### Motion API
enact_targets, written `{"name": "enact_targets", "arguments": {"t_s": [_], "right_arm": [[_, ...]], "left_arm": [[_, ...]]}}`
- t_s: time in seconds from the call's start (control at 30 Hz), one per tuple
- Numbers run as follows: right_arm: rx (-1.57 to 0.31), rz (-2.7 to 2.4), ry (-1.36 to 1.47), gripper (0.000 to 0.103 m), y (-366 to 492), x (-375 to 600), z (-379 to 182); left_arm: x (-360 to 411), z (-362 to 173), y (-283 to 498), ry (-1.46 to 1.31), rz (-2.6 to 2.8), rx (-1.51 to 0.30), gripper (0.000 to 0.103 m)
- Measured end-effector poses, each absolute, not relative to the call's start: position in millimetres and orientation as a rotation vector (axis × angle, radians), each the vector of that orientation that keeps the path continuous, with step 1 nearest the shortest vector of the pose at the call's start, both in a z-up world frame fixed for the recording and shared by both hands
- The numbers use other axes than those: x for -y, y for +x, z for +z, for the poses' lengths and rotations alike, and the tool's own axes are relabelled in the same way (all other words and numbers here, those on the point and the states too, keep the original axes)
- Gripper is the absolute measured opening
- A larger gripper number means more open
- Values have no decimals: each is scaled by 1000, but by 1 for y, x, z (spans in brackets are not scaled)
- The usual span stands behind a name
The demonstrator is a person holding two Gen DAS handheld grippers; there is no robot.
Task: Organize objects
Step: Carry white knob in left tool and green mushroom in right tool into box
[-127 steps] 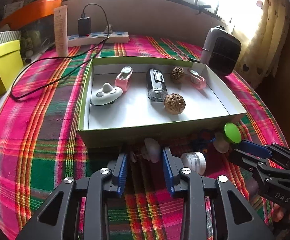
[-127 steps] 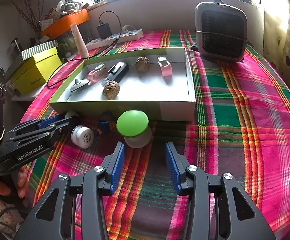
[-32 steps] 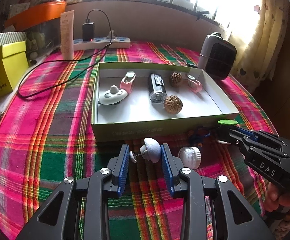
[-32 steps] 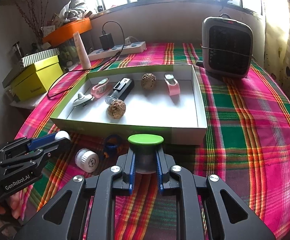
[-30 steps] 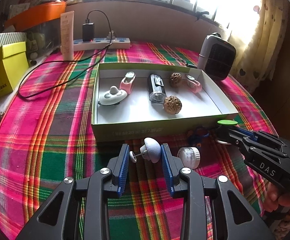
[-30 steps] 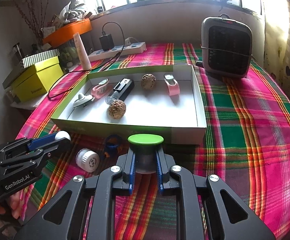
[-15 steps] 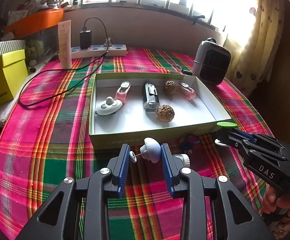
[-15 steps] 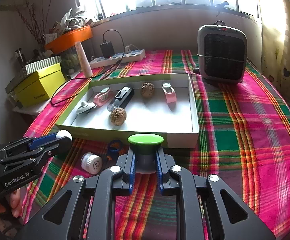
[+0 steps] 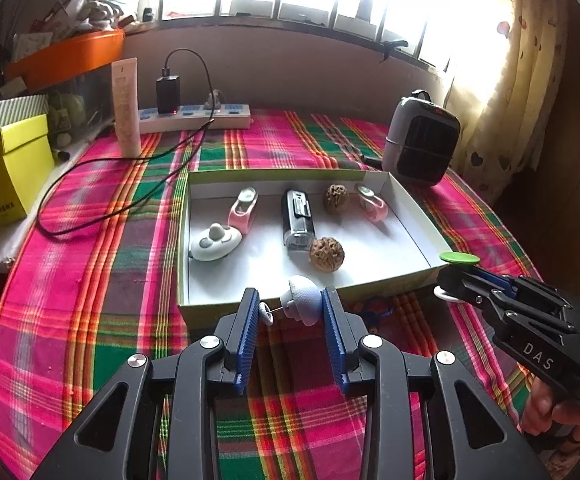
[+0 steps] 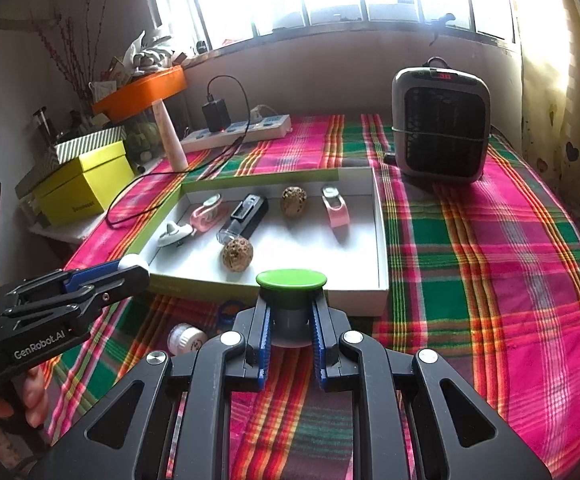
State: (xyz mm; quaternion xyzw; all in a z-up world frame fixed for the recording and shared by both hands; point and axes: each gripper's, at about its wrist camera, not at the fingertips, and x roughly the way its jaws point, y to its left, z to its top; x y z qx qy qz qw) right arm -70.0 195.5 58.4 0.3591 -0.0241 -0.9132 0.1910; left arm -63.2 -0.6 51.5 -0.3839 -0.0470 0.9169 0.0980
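My left gripper (image 9: 290,308) is shut on a small white mushroom-shaped piece (image 9: 301,305) and holds it above the near wall of the open white box (image 9: 409,208). My right gripper (image 10: 290,320) is shut on a green-capped mushroom-shaped piece (image 10: 291,280), raised just in front of the box (image 10: 377,240). In the box lie two walnuts (image 9: 326,253), two pink clips (image 9: 243,209), a black device (image 9: 297,216) and a white holder (image 9: 214,242). A white round cap (image 10: 186,340) and a blue ring (image 10: 226,312) lie on the cloth before the box.
A grey heater (image 10: 441,124) stands behind the box on the right. A power strip (image 9: 194,118) with a black cable (image 9: 102,184), a cream tube (image 9: 126,108) and a yellow box (image 9: 2,176) are at the back left. The plaid cloth (image 10: 489,260) covers the table.
Both grippers have risen and moved forward toward the box with their pieces held. The box now looks farther below. The white cap is hidden behind my left gripper.
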Motion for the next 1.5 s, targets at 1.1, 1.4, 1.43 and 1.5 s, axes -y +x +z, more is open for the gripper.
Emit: {"name": "enact_targets", "arguments": {"t_s": [1.1,1.4,1.43,1.5], "right_arm": [[44,-2559,1072,18,-149,-190,45],[30,-2558,1101,18,-161,-188,37],[26,-2558,1111,18,-161,-188,36],[27,-2553,1119,18,-162,-188,35]], "left_arm": [[1,36,-140,-1214,2712,119,30],[-1,28,-152,-1243,2704,109,30],[-2,27,-153,-1246,2702,108,30],[-2,25,-154,-1257,2693,105,30]]}}
